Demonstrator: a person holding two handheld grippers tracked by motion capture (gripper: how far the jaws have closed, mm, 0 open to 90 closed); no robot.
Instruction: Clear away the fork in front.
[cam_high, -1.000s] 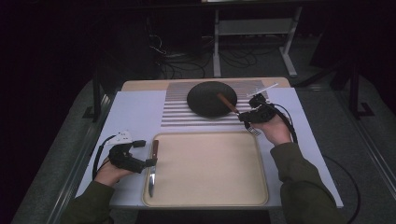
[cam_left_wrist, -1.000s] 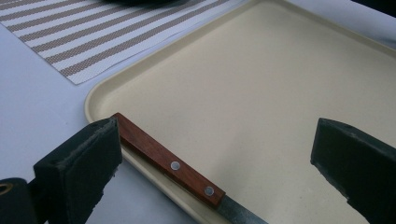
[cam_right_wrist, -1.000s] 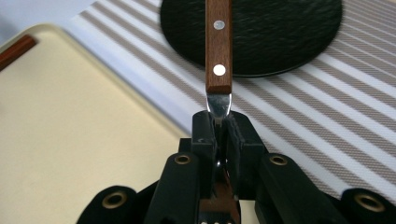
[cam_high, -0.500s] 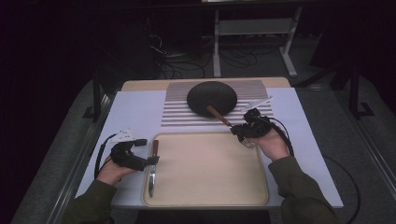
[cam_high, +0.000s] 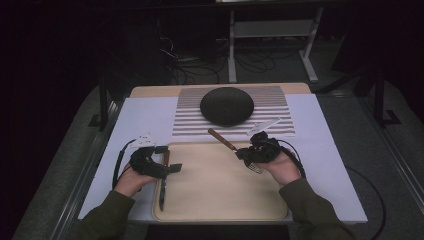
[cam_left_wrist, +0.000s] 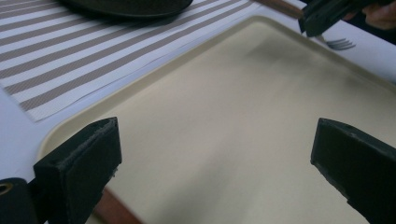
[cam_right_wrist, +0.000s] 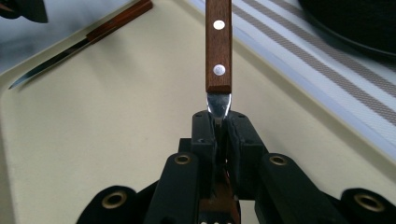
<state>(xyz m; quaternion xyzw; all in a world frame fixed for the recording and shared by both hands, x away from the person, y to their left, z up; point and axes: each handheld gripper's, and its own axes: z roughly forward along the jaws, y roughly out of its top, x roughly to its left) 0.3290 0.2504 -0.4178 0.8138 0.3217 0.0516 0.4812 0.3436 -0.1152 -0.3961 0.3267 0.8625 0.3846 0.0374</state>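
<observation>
Nearest the person, a shallow cream tray (cam_high: 220, 200) with rounded corners and a smooth matte face lay on the white-covered worktop (cam_high: 320, 165). At its left edge a knife (cam_high: 163, 182) with a wooden handle rested flat, and the left gripper (cam_high: 172, 168) hovered just beside it, jaws spread wide with nothing between them. Over the tray's right far corner, the right gripper (cam_high: 245, 154) was clenched on the metal neck of a fork (cam_right_wrist: 218, 46), whose riveted brown wooden handle slanted up and away. The fork looked light, stiff and slick on its steel, so the neck or the flat handle seemed the surest hold. Beyond lay a striped mat (cam_high: 280, 107) and a dark domed dish (cam_high: 226, 105).
</observation>
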